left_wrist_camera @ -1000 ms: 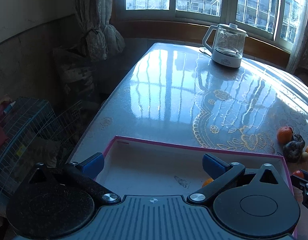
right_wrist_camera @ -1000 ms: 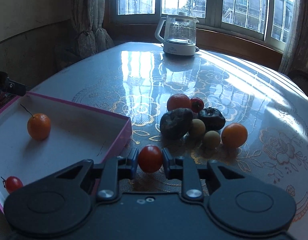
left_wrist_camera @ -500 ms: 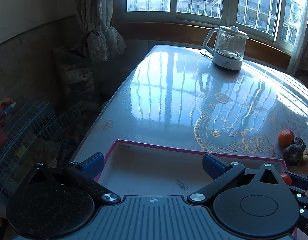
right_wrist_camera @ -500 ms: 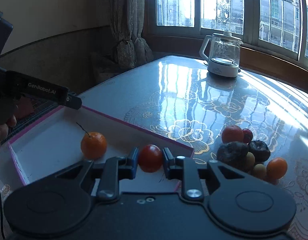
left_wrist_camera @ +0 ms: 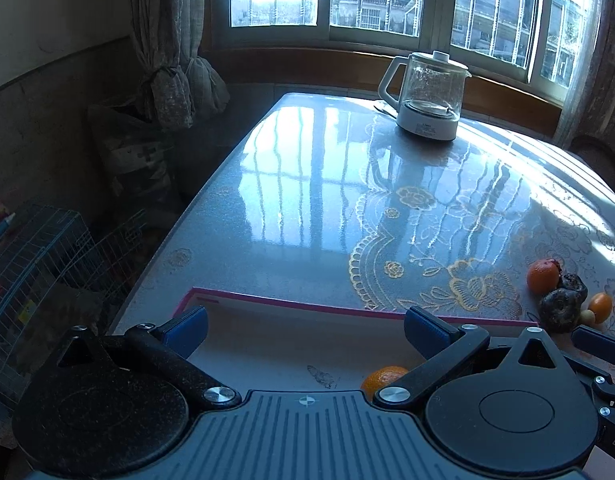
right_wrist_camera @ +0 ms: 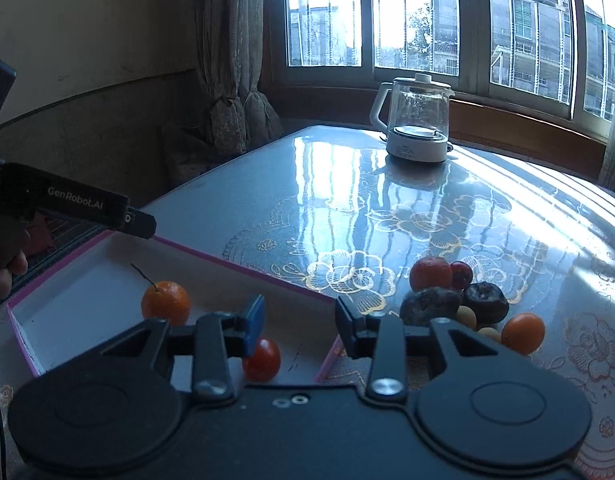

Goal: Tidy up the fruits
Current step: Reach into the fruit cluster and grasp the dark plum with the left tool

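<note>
**A:** So where are we at with the fruit? On our right gripper (right_wrist_camera: 299, 322) the jaws are opening and nothing's between the pads. The red cherry tomato (right_wrist_camera: 261, 360) sits inside the pink-rimmed box (right_wrist_camera: 243, 258), just under the left pad, and we can't tell if it's touching that pad or lying on the box floor.

**B:** Yep, we see the same. The stemmed tangerine (right_wrist_camera: 165, 304) is also in the box, further in and apart from the tomato. Our left gripper (left_wrist_camera: 305, 326) is spread wide over the box's near side with nothing in it. From its camera we only catch a slice of that tangerine (left_wrist_camera: 383, 378) behind the right finger.

**A:** And what's outside the box?

**B:** A little pile on the glossy table (right_wrist_camera: 267, 184) to the right of the box: an orange fruit (right_wrist_camera: 430, 274), a red one (right_wrist_camera: 461, 275), two dark wrinkled ones (right_wrist_camera: 429, 306), a couple of pale small ones (right_wrist_camera: 465, 316) and another orange one (right_wrist_camera: 523, 333), all bunched up close. The glass kettle (right_wrist_camera: 417, 120) stands way back by the window.
</note>
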The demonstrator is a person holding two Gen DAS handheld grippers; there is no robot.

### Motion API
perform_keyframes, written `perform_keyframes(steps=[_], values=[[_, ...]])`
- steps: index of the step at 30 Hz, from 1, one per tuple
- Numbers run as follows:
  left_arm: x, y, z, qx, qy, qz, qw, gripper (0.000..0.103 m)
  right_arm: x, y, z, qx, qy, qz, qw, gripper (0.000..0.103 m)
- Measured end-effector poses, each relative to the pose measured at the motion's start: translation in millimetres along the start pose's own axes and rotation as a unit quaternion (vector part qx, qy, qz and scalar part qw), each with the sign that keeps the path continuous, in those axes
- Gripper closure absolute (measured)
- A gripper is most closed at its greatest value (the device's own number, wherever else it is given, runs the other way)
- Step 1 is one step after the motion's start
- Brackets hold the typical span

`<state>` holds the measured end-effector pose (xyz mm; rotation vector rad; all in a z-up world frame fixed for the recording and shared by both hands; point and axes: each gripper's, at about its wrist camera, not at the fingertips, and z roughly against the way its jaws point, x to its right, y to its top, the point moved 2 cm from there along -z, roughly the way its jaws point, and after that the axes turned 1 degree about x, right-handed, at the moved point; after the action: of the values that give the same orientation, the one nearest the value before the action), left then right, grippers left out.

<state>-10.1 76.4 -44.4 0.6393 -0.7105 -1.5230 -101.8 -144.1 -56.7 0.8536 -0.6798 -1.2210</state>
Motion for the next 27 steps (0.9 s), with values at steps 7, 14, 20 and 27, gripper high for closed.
perform_keyframes(steps=[7,14,20,27], values=[[89,2,4,0.012,-0.052,-0.057,0.9969,0.0,58,-14,36,0.014,-0.077,-0.039,0.996,0.057],[195,-4,2,0.03,-0.082,-0.112,0.9898,0.0,125,-35,81,0.037,-0.145,-0.1,0.984,0.046],[242,-11,-20,0.009,-0.084,-0.131,0.9878,0.0,156,-52,100,0.039,-0.169,-0.119,0.978,0.041],[247,-17,-37,0.005,-0.067,-0.123,0.9901,0.013,171,-61,102,0.038,-0.167,-0.134,0.976,0.039]])
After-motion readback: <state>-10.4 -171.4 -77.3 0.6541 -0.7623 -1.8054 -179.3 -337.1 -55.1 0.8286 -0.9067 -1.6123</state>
